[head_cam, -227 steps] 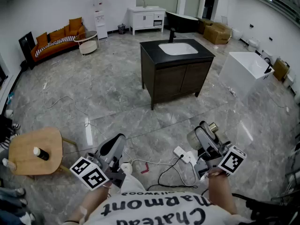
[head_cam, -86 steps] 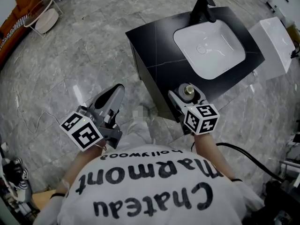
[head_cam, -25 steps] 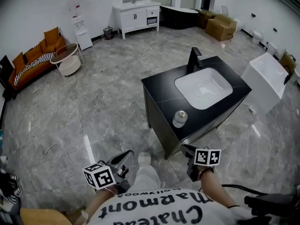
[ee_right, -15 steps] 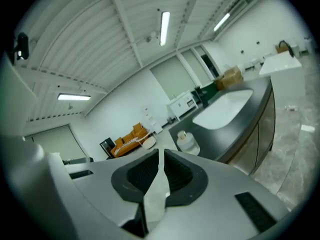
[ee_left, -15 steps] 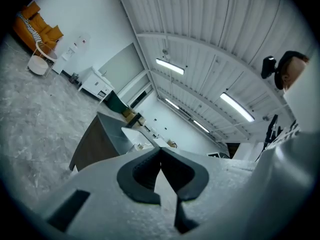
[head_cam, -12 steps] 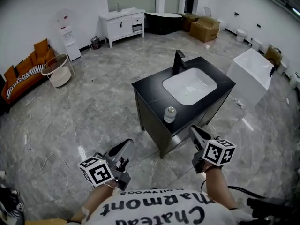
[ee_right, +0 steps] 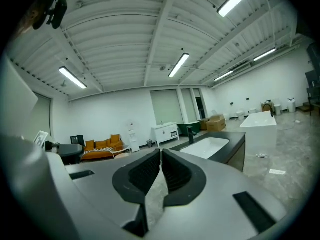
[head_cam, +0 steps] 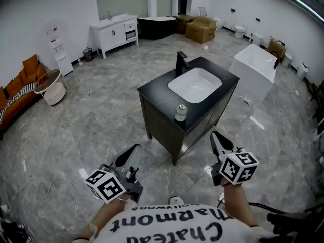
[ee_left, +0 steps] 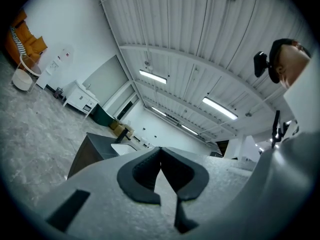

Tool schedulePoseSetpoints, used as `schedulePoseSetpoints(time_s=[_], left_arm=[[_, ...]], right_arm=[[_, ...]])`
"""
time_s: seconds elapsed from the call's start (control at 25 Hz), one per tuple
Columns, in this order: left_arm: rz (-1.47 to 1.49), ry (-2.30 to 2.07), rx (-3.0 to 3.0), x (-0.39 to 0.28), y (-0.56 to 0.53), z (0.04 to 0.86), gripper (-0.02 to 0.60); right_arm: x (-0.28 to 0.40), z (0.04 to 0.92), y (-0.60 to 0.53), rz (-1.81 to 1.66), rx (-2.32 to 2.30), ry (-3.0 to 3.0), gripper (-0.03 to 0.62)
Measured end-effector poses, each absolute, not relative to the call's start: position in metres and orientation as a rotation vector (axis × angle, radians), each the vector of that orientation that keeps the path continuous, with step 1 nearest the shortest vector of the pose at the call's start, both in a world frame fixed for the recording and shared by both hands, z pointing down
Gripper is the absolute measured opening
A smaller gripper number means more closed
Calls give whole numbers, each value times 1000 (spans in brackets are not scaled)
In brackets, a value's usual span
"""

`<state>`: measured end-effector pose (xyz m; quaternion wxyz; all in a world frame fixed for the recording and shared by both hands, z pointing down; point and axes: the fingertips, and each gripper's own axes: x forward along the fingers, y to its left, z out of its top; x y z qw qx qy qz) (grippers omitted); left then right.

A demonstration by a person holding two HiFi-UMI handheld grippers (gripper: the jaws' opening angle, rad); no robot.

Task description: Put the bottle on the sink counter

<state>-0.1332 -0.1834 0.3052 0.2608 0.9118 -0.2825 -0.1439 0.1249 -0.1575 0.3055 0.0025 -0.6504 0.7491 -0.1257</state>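
A small clear bottle (head_cam: 180,112) with a pale cap stands upright on the black sink counter (head_cam: 157,92), near its front corner and beside the white basin (head_cam: 194,84). Both grippers hang well short of the counter, over the floor. My left gripper (head_cam: 133,149) is shut and empty at lower left. My right gripper (head_cam: 215,135) is shut at lower right; its jaws have just been closing with nothing between them. The left gripper view shows its jaws (ee_left: 160,149) meeting, with the counter (ee_left: 100,143) beyond. The right gripper view shows closed jaws (ee_right: 161,151) and the counter (ee_right: 235,140) ahead.
A black faucet (head_cam: 180,63) rises behind the basin. A white tub (head_cam: 254,65) stands right of the counter. A white vanity (head_cam: 114,30), cardboard boxes (head_cam: 201,29), a round side table (head_cam: 49,87) and an orange sofa (head_cam: 15,97) line the room's edges.
The right gripper carried the bottle to the counter, left it there and drew back. Over the last second both grippers rose and the counter lies further off.
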Motion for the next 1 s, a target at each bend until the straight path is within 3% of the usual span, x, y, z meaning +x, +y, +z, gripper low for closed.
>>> schedulePoseSetpoints(time_s=[1.0], left_arm=[[-363,-656,2485,-234,-78,324,15]], right_arm=[[16,346,-32,-475,-2160,2295,26]])
